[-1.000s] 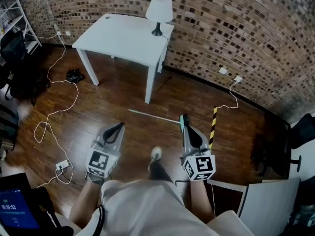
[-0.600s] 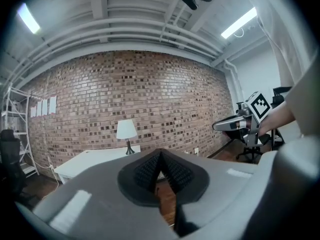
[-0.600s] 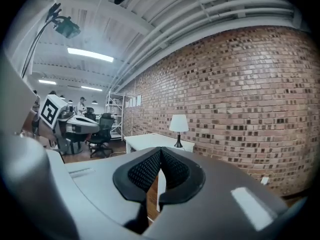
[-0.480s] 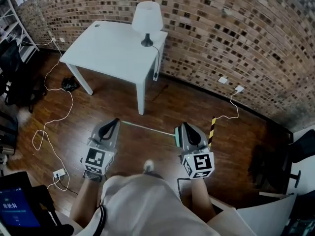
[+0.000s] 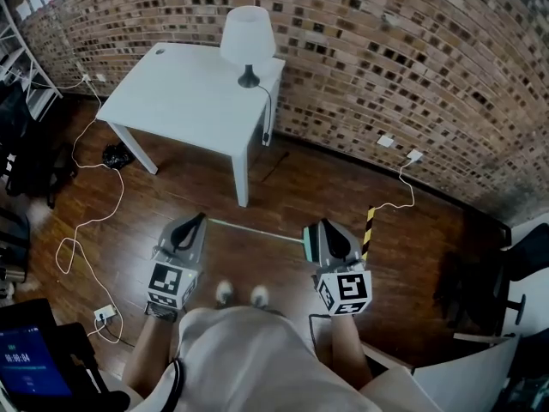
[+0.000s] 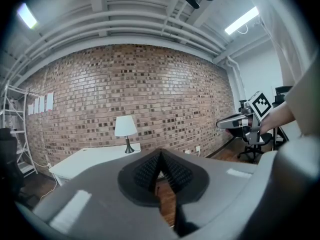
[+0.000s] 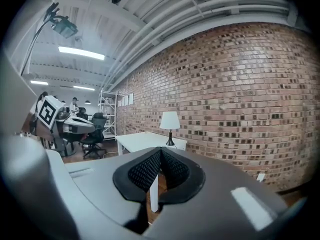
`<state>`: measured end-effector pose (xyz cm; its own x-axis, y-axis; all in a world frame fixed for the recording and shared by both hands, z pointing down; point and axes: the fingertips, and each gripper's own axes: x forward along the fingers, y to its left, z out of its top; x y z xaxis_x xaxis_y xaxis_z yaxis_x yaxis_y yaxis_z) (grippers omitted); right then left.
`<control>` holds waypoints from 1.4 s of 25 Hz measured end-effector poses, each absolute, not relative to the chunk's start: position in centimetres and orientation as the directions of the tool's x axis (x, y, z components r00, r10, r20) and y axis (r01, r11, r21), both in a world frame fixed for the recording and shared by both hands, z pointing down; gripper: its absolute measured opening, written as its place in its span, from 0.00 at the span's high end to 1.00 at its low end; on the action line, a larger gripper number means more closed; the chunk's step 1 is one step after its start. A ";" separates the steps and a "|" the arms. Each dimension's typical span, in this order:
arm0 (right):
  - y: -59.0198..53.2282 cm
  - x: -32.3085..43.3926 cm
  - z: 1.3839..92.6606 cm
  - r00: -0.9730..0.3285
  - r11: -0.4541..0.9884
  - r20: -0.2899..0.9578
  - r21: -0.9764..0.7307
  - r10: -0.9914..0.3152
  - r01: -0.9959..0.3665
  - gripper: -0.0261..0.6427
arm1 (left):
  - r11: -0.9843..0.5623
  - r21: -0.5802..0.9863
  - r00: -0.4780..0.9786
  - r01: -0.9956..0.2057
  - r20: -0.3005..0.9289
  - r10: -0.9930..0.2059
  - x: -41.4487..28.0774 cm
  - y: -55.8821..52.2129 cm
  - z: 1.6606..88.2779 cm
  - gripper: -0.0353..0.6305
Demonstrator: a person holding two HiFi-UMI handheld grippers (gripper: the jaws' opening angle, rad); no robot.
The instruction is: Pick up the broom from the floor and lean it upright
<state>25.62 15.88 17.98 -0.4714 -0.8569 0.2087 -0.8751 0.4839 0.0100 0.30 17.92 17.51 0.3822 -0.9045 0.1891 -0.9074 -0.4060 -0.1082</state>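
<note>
The broom lies on the wooden floor just ahead of the person's feet in the head view; its pale handle runs left to right. Its teal head is partly hidden under my right gripper. That gripper is held level above the head end, jaws shut and empty. My left gripper hovers by the handle's left tip, also shut with nothing in it. In the left gripper view and the right gripper view the ribbed pads meet, and both point at the brick wall.
A white table with a lamp stands against the brick wall ahead. A yellow-and-black striped bar lies right of the broom head. White cable and a power strip trail at left. A dark office chair sits at right.
The person has walked forward toward the wall, both grippers travelling along. The broom now lies right under the gripper tips, and both feet stand together.
</note>
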 end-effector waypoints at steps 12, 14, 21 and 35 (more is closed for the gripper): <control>14.6 21.5 18.3 -0.585 0.597 0.221 -0.017 -0.780 -0.802 0.90 | -0.388 -0.081 0.364 -0.918 0.214 -0.906 -1.2 17.3 19.1 0.95; 14.0 20.1 18.7 -0.629 0.644 0.236 -0.015 -0.741 -0.765 0.87 | -0.365 -0.077 0.339 -0.928 0.233 -0.911 -1.9 17.5 20.1 0.95; 10.7 13.7 23.9 -0.722 0.777 0.355 0.018 -0.594 -0.629 0.86 | -0.290 -0.058 0.258 -0.955 0.313 -0.914 -5.9 17.2 23.8 0.95; 2.7 0.4 48.8 -0.646 0.900 0.703 -0.019 -0.298 -0.435 0.85 | -0.259 0.073 0.261 -0.963 0.482 -0.836 -17.7 10.1 39.7 0.95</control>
